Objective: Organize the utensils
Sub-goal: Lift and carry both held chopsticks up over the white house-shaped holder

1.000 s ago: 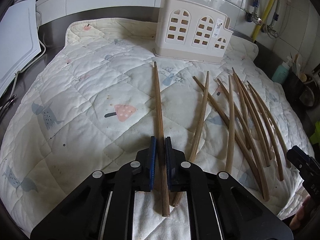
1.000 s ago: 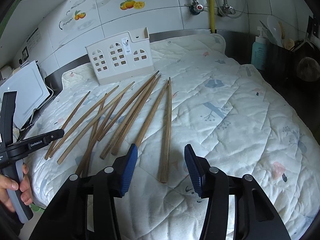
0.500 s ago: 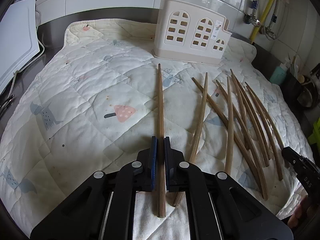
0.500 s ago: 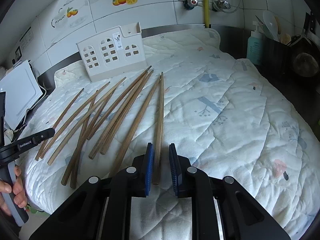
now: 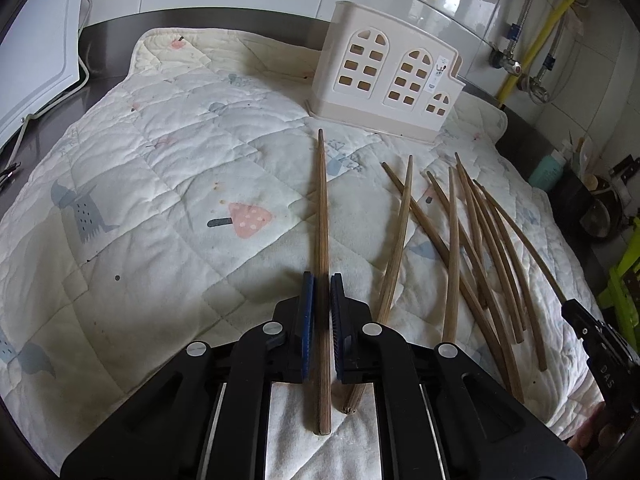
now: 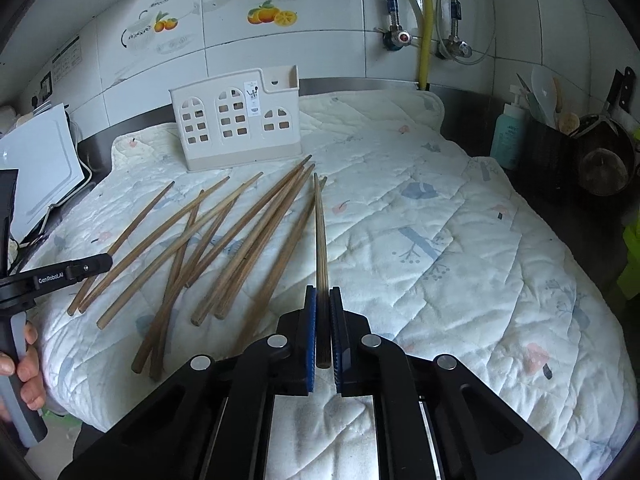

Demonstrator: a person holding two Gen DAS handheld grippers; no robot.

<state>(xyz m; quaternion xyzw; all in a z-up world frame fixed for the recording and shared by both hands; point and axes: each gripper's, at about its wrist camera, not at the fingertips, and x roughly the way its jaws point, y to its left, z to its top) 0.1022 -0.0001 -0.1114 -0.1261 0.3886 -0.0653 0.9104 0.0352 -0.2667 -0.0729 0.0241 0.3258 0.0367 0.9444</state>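
Several long wooden chopsticks [image 6: 236, 236] lie spread on a white quilted mat [image 6: 440, 240]. A cream utensil holder [image 6: 236, 120] with arched window holes stands at the back of the mat; it also shows in the left wrist view [image 5: 384, 80]. My left gripper [image 5: 321, 292] is shut on one chopstick [image 5: 321, 216] that points toward the holder. My right gripper [image 6: 322, 300] is shut on another chopstick [image 6: 320, 232], held above the mat. The remaining chopsticks [image 5: 472, 240] lie to the right of my left gripper.
A white board [image 6: 36, 160] leans at the left counter edge. A teal bottle [image 6: 508, 136] and a dark utensil pot [image 6: 600, 156] stand at the right. Pipes and a yellow hose [image 6: 426, 20] run down the tiled wall.
My right gripper has closed from wide open onto a chopstick and lifted it. My left gripper has kept its chopstick and raised it, straightening it toward the holder.
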